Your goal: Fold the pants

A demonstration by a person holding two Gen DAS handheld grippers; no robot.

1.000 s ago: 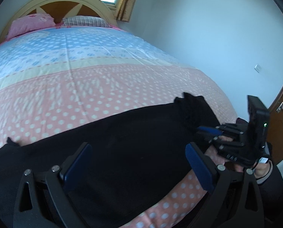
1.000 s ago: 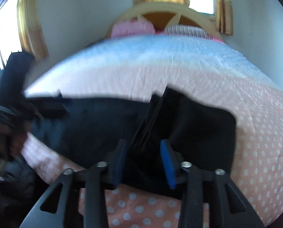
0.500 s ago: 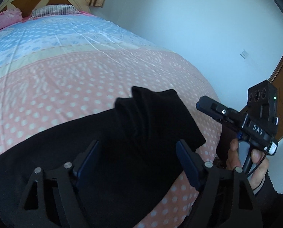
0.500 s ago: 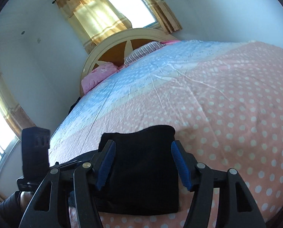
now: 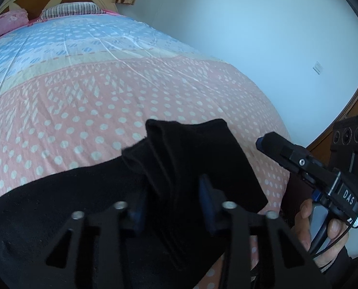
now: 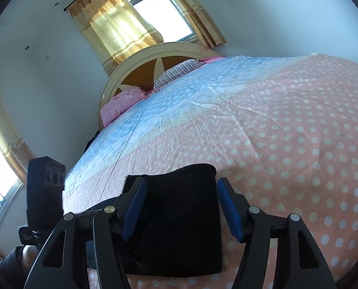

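Black pants (image 5: pixel 66 207) lie across the near edge of the bed, with one end folded back into a thick layered flap (image 5: pixel 191 159). My left gripper (image 5: pixel 173 202) is shut on the folded layers of the pants. My right gripper (image 6: pixel 181 207) is open, its blue pads (image 6: pixel 229 209) on either side of the folded black end (image 6: pixel 179 224) without touching it. In the left wrist view the right gripper (image 5: pixel 306 166) is off the bed's right edge, held by a hand.
The bed (image 5: pixel 106 77) has a polka-dot cover, pink near and blue farther. Two pillows (image 6: pixel 123 103) lie against a cream headboard (image 6: pixel 159 55). A white wall (image 5: pixel 251 36) and a wooden door frame (image 5: pixel 347 106) are to the right. Curtained windows (image 6: pixel 155 16) are behind the bed.
My left gripper has moved right along the pants and shut on the folded layers. My right gripper let go of the pants, opened and drew back off the bed's right edge.
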